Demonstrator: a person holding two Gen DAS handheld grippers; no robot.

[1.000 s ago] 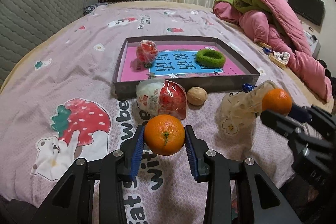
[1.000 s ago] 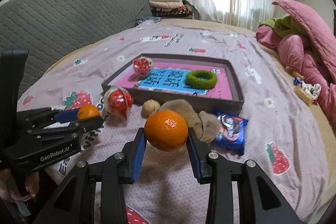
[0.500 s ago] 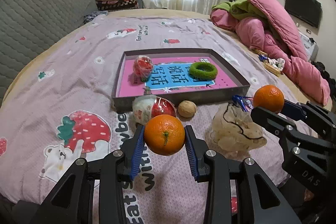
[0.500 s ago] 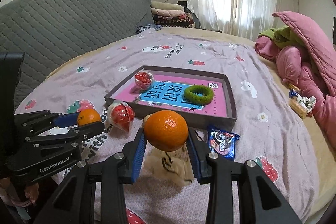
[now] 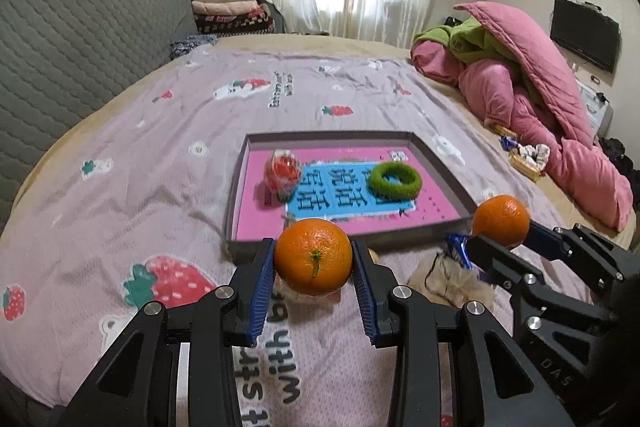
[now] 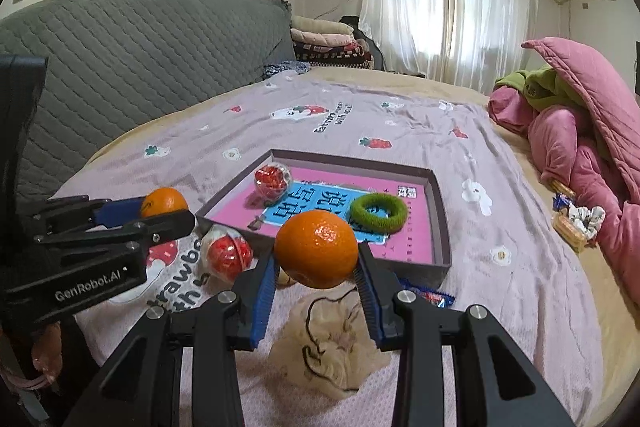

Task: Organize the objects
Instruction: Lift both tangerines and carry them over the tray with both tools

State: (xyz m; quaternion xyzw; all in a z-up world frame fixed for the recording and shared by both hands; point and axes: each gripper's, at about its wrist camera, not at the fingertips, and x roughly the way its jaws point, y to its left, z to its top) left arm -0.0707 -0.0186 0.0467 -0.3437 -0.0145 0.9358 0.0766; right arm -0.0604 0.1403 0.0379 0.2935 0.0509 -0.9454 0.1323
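Note:
My left gripper [image 5: 313,250] is shut on an orange [image 5: 316,269], held in the air above the bedspread just short of the grey tray [image 5: 236,205]. My right gripper [image 6: 317,255] is shut on a second orange [image 6: 320,239], also lifted, over a beige pouch [image 6: 332,341]. Each view shows the other gripper beside it with its fruit: the right gripper [image 5: 500,231] at the right, the left gripper [image 6: 164,209] at the left. Inside the tray lie a green ring [image 5: 395,181] and a wrapped red ball [image 5: 282,171].
A second wrapped red ball [image 6: 226,253] lies on the bed in front of the tray's near wall. A blue snack packet [image 6: 430,297] lies by the tray's right corner. A pink quilt pile [image 5: 532,99] fills the right side, and a grey padded headboard [image 6: 132,63] runs along the left.
Both grippers have risen with their oranges still gripped. The tray and the bed items now sit lower and farther off in both views.

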